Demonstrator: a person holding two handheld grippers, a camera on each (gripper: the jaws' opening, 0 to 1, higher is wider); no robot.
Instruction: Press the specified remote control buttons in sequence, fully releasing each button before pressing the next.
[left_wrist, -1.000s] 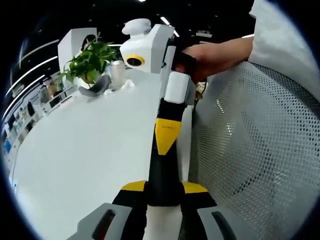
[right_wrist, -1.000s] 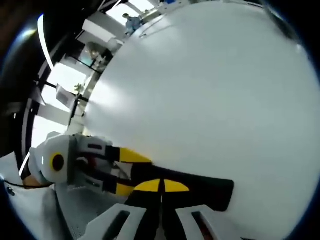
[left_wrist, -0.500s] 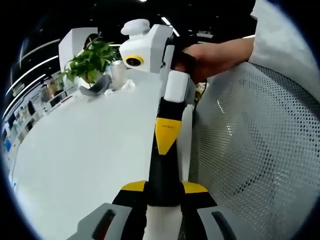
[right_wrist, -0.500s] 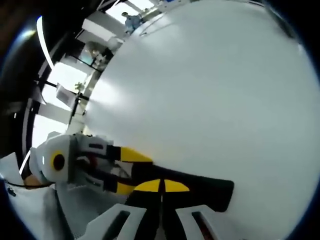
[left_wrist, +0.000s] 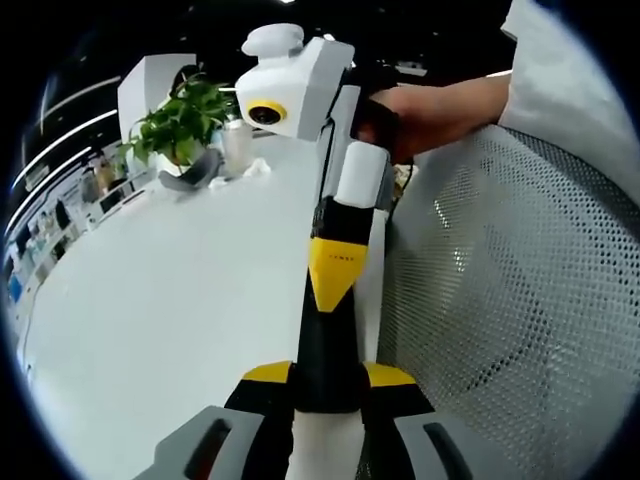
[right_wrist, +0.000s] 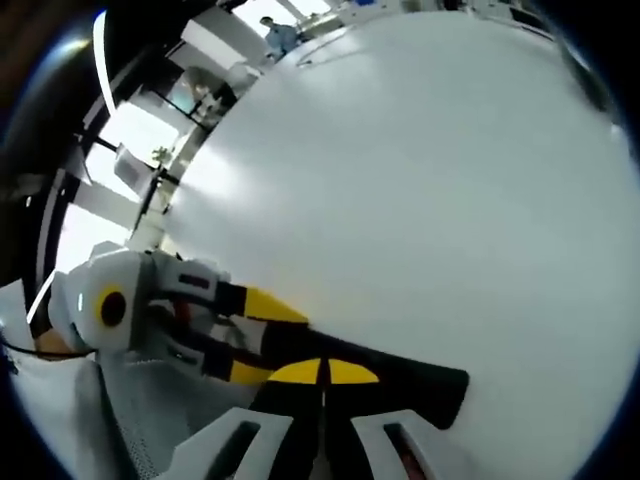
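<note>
Left gripper (left_wrist: 327, 395) fingers clamp the remote (left_wrist: 327, 345) at the table's (left_wrist: 180, 300) edge; right's closed.

The left gripper view sits low at the white table (left_wrist: 170, 300) edge, facing along it toward a distant plant (left_wrist: 180, 120), a mesh chair (left_wrist: 510, 300) close beside. The right gripper view looks, seemingly rolled, across the same table (right_wrist: 420, 200). The 2 views share that tabletop.

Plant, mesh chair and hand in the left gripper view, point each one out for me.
plant (left_wrist: 178, 128), left gripper view, on its green leaves.
mesh chair (left_wrist: 510, 300), left gripper view, on the middle of the white mesh.
hand (left_wrist: 432, 105), left gripper view, on the back of the hand.
</note>
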